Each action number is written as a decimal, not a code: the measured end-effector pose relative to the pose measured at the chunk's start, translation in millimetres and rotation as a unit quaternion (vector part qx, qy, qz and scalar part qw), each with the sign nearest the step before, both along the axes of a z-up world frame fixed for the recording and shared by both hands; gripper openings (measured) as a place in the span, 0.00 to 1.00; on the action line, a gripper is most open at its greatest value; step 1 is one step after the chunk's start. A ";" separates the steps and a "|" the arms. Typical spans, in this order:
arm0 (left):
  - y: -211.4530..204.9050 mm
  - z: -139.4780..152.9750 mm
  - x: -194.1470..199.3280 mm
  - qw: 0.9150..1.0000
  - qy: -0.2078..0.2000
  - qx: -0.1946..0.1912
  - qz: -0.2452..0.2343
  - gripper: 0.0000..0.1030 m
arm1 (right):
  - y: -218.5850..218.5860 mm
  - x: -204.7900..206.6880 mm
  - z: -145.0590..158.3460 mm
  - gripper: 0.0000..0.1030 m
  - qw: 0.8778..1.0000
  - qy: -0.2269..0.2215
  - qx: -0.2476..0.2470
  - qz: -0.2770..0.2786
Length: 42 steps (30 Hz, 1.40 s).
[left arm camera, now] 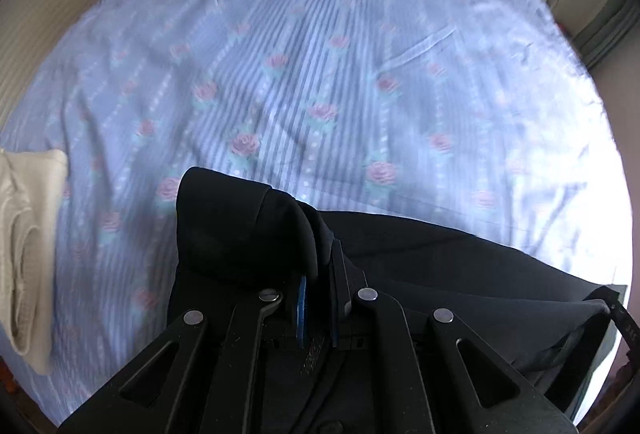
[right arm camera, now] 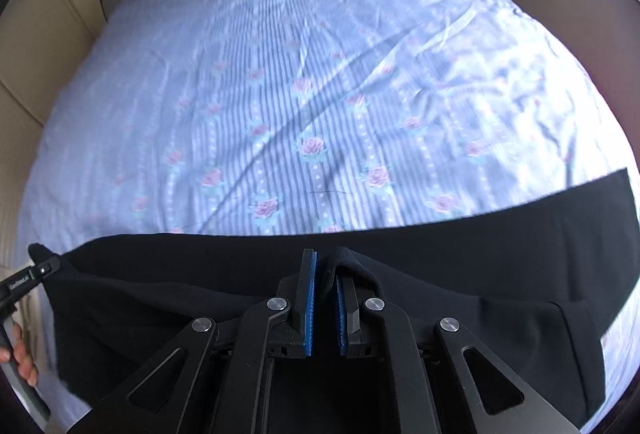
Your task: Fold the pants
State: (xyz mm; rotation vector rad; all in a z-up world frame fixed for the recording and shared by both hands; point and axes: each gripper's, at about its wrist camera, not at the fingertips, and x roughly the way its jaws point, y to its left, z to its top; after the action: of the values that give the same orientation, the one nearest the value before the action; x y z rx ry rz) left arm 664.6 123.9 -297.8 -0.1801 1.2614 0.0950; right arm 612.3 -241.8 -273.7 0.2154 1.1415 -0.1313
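Observation:
The black pants hang lifted above the bed, stretched between both grippers. My left gripper is shut on one end of the pants, and a fold of fabric drapes over its fingertips. My right gripper is shut on the pants, with cloth bunched over its right finger. The pants run to the far right of the right wrist view. The left gripper also shows at the left edge of that view, holding the other end.
The bed has a blue striped sheet with pink roses, also in the right wrist view. A folded cream garment lies at the left. A beige padded headboard borders the bed.

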 end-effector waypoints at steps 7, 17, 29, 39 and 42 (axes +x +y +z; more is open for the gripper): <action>-4.2 -17.0 21.8 1.000 0.018 0.002 0.005 0.20 | 8.8 19.5 -19.3 0.38 1.000 0.023 0.012 0.009; -28.8 73.4 -4.2 0.989 -0.116 0.080 -0.045 0.76 | 26.3 -26.0 42.3 0.55 0.997 -0.030 0.045 0.048; -160.7 122.2 -165.0 0.950 -0.136 -0.018 -0.282 0.76 | -18.1 -188.0 104.8 0.62 0.998 -0.067 -0.017 -0.004; -293.5 92.9 -265.5 0.933 -0.047 -0.120 -0.337 0.76 | -102.8 -317.3 69.6 0.61 0.997 -0.003 -0.016 -0.069; -324.3 74.9 -280.2 0.942 -0.017 -0.129 -0.310 0.75 | -139.4 -353.1 51.2 0.62 0.994 0.007 0.008 -0.106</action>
State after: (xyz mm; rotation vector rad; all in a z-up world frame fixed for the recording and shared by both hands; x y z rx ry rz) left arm 384.4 -200.3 -222.9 -0.0016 1.2423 -0.6181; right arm 259.2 -381.2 -222.5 0.3493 1.1327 -0.3116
